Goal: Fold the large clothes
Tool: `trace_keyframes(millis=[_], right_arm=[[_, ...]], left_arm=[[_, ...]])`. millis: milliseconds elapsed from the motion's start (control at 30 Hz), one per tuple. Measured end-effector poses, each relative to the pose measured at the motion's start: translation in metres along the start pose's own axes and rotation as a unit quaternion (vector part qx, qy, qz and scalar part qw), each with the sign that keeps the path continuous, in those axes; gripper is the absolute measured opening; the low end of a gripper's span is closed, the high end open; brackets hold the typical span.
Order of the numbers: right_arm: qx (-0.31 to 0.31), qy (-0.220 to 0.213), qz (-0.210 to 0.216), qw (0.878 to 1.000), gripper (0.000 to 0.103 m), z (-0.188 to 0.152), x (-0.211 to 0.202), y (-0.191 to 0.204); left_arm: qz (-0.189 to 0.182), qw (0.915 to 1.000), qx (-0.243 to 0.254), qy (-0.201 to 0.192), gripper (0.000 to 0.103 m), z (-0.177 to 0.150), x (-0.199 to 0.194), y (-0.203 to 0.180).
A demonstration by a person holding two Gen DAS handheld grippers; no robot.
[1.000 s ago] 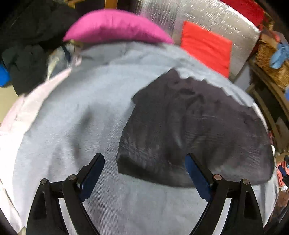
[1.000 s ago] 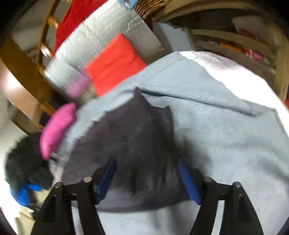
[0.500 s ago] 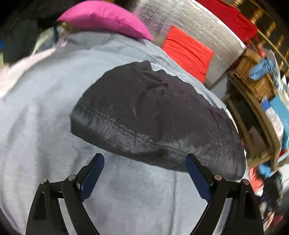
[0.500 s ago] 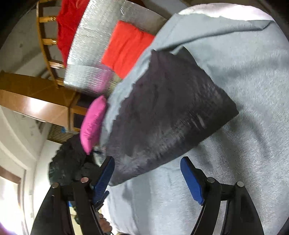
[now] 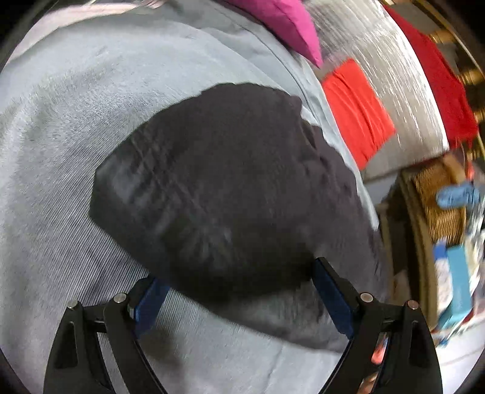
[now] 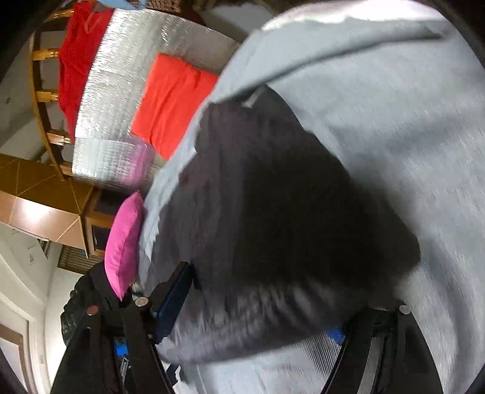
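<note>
A dark grey folded garment (image 5: 227, 181) lies flat on a light grey bed cover (image 5: 60, 151). My left gripper (image 5: 235, 272) hangs low over the garment's near edge, jaws wide open, and the cloth's rim reaches between its blue pads (image 5: 148, 300) without being pinched. In the right wrist view the same garment (image 6: 288, 212) fills the middle. My right gripper (image 6: 279, 288) is open too and straddles one end of it. The left pad (image 6: 172, 297) stands beside the cloth; the other pad is mostly hidden behind the edge.
A pink pillow (image 5: 291, 24) sits at the cover's far edge. Beyond it lie a folded red cloth (image 5: 357, 109) on a silver mat (image 5: 394, 75). A wicker basket (image 5: 439, 200) and wooden shelving stand to the right. A dark clothes pile (image 6: 78, 303) lies past the pillow.
Both grippers have dropped closer to the dark garment, which now reaches between their jaws. The left view has rolled, swinging the pillow and red cloth to the upper right.
</note>
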State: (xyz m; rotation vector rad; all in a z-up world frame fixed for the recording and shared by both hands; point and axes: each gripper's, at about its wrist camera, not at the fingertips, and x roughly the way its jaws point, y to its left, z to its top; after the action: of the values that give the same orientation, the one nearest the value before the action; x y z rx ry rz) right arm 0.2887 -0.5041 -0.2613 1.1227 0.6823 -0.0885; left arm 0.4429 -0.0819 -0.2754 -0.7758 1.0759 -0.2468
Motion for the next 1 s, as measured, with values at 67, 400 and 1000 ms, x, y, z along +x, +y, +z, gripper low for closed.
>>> trace_keyframes(millis=[67,400,1000], right_arm=[[-0.005,-0.014,-0.001,1.000,0.080,0.003,0.009,0.001],[-0.069,-0.054,-0.017,0.996,0.066,0.000,0.045,0.007],[-0.152,-0.070,-0.019,0.986,0.043,-0.085,-0.059,0.017]], left_arm=[[-0.010,0.9997,-0.023,-0.008,0.095,0.007,0.008,0.003],[-0.009,0.9978,-0.036,-0.055,0.063,0.019,0.015,0.003],[0.016,0.9950,0.061,-0.077,0.036,-0.041,-0.070,0.001]])
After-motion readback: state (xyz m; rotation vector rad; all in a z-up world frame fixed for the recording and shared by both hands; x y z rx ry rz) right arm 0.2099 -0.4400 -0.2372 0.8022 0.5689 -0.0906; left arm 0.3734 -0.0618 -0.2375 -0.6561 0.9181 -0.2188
